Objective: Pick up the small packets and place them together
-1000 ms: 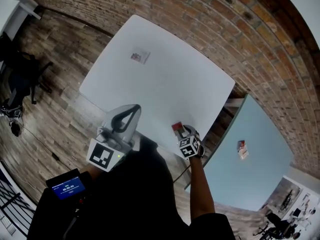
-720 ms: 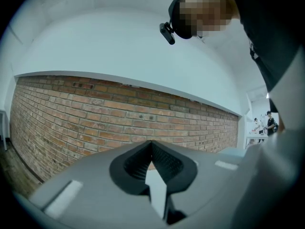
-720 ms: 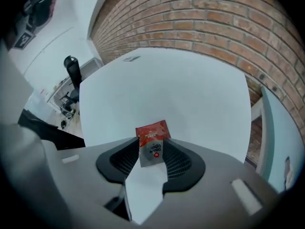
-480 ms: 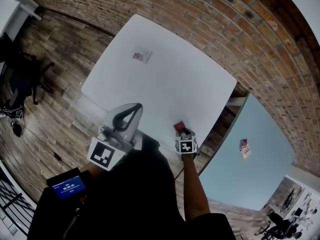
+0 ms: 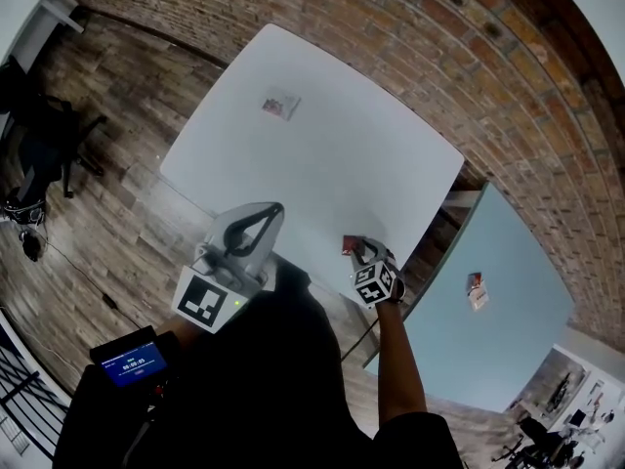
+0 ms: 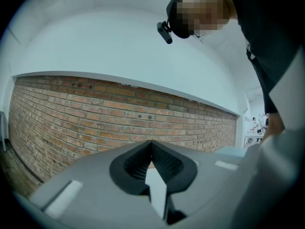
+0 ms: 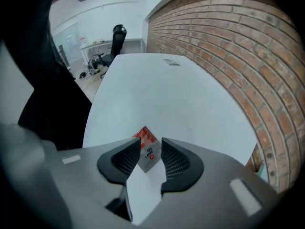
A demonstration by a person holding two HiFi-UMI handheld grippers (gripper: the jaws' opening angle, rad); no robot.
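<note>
A small red-and-white packet (image 5: 349,245) (image 7: 145,138) lies near the near edge of the white table (image 5: 322,164). My right gripper (image 5: 357,251) (image 7: 151,140) is down at it with the packet between its fingertips. The jaws are closing and a gap still shows around the packet. A second packet (image 5: 280,104) (image 7: 171,62) lies at the table's far side. A third packet (image 5: 475,289) rests on the light blue table (image 5: 488,350) to the right. My left gripper (image 5: 276,207) (image 6: 152,143) is shut and empty, raised off the table and pointing at the brick wall.
A brick wall (image 5: 469,57) runs along the far side of both tables. Wooden floor (image 5: 107,164) lies to the left, with a dark office chair (image 5: 39,154). A narrow gap separates the white table from the blue one.
My right gripper has shifted and twisted slightly at the packet by the table's near edge. The left gripper has stayed where it was.
</note>
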